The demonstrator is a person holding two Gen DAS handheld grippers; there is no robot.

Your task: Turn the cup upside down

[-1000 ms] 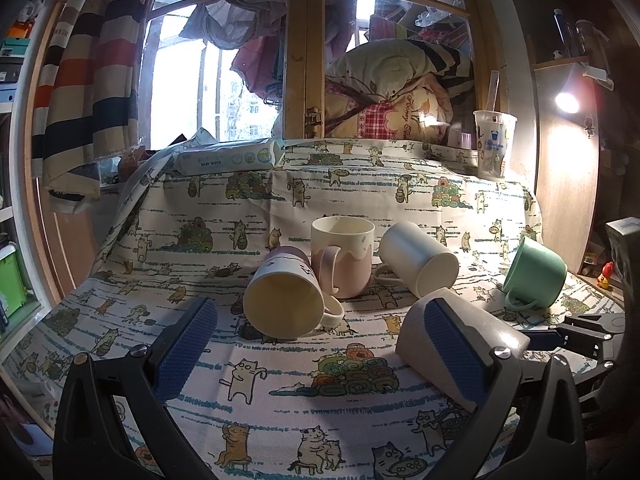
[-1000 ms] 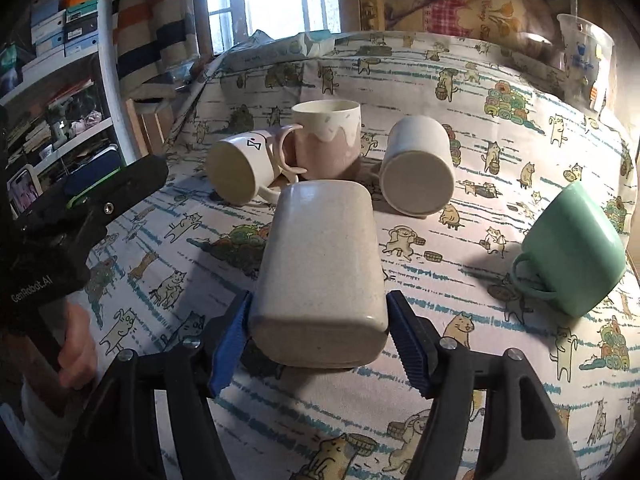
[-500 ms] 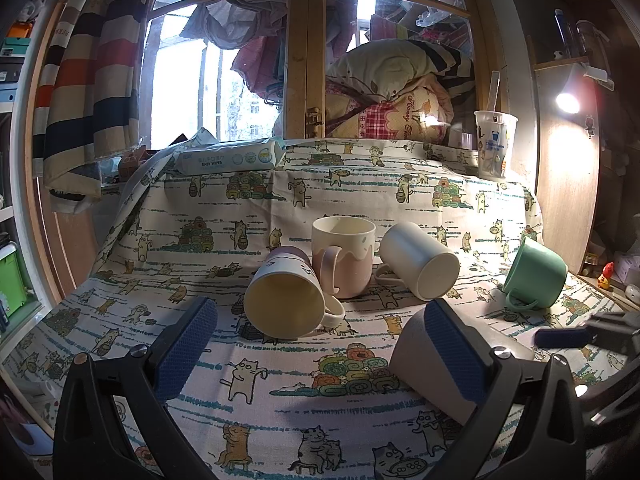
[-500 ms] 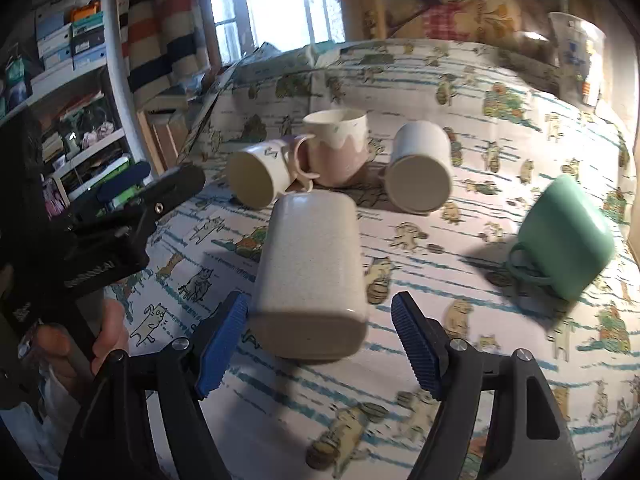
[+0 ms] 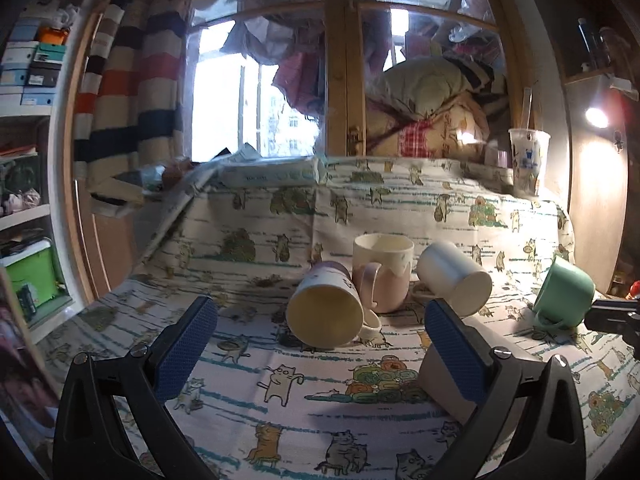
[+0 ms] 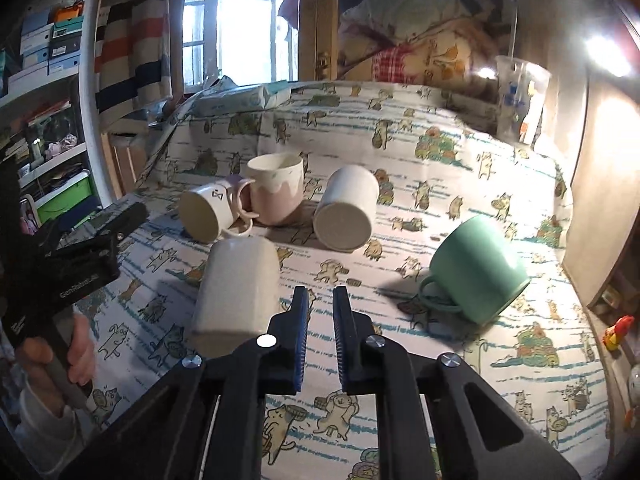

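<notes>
A speckled cream cup (image 6: 238, 292) stands upside down on the cat-print cloth, left of my right gripper (image 6: 320, 300). The right gripper's jaws stand nearly together with a narrow gap, holding nothing, pulled back from the cup. In the left wrist view the same cup (image 5: 438, 384) sits partly behind the right finger of my left gripper (image 5: 320, 336), which is open and empty above the cloth. A green mug (image 6: 476, 268) lies tilted on its side to the right.
A cream mug (image 6: 208, 212) and a white mug (image 6: 346, 208) lie on their sides; a pink mug (image 6: 276, 192) stands upright between them. A clear plastic cup (image 6: 520, 100) stands at the back right. A tissue pack (image 5: 272, 172) lies at the back.
My right gripper let go of the speckled cup, drew back and to the right, and its jaws closed nearly together. The cup stays upside down on the cloth. The left gripper rose slightly.
</notes>
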